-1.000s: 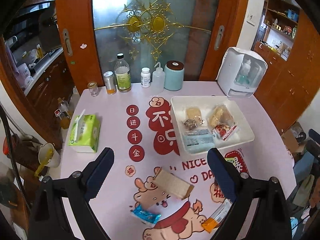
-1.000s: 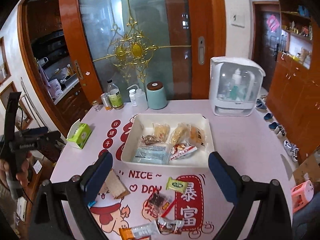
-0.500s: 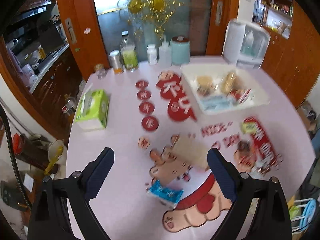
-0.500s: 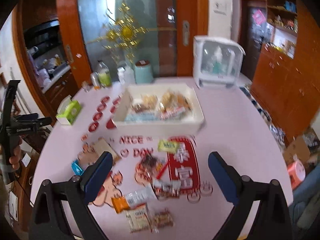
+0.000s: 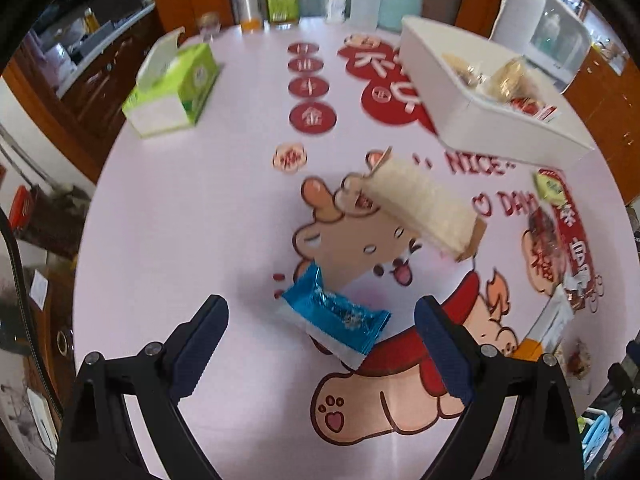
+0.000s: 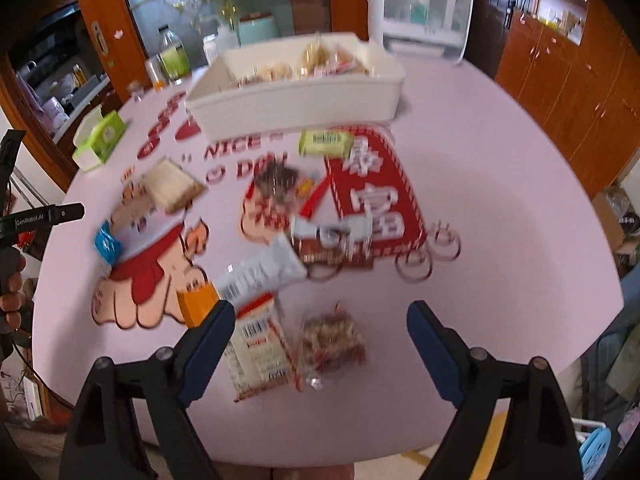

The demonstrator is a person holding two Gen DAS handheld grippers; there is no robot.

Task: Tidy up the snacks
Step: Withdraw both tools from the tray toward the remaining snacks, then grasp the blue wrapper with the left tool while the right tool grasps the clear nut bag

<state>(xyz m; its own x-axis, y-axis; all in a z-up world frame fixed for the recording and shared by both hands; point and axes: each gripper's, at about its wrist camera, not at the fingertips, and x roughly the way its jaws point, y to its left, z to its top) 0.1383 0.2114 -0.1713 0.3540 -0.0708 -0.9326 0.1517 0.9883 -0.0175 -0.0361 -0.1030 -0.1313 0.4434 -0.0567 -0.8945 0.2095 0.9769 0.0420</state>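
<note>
Two grippers, both lower over the table than a second ago, snacks now large in view where the door and shelves filled the frame before.

Left gripper [image 5: 322, 346]: jaws wide, nothing between the pads, a blue packet [image 5: 335, 316] lying just ahead of them. A wafer pack [image 5: 426, 204] sits beyond, apart from it.

Right gripper [image 6: 320, 350]: jaws closing but still wide, gripping nothing; a clear bag of nuts [image 6: 334, 340] and a barcoded packet [image 6: 258, 354] lie on the table between them.

Tray [image 6: 296, 102]: white, part filled with snacks, farther back. Green packet [image 6: 326, 143] just before it.

Table [image 6: 500, 184]: pink cloth with cartoon pig and red lettering. Tissue box [image 5: 172, 90] at its left edge. Bottles [image 5: 282, 0] along the far side, by a glass door with wooden frame.
</note>
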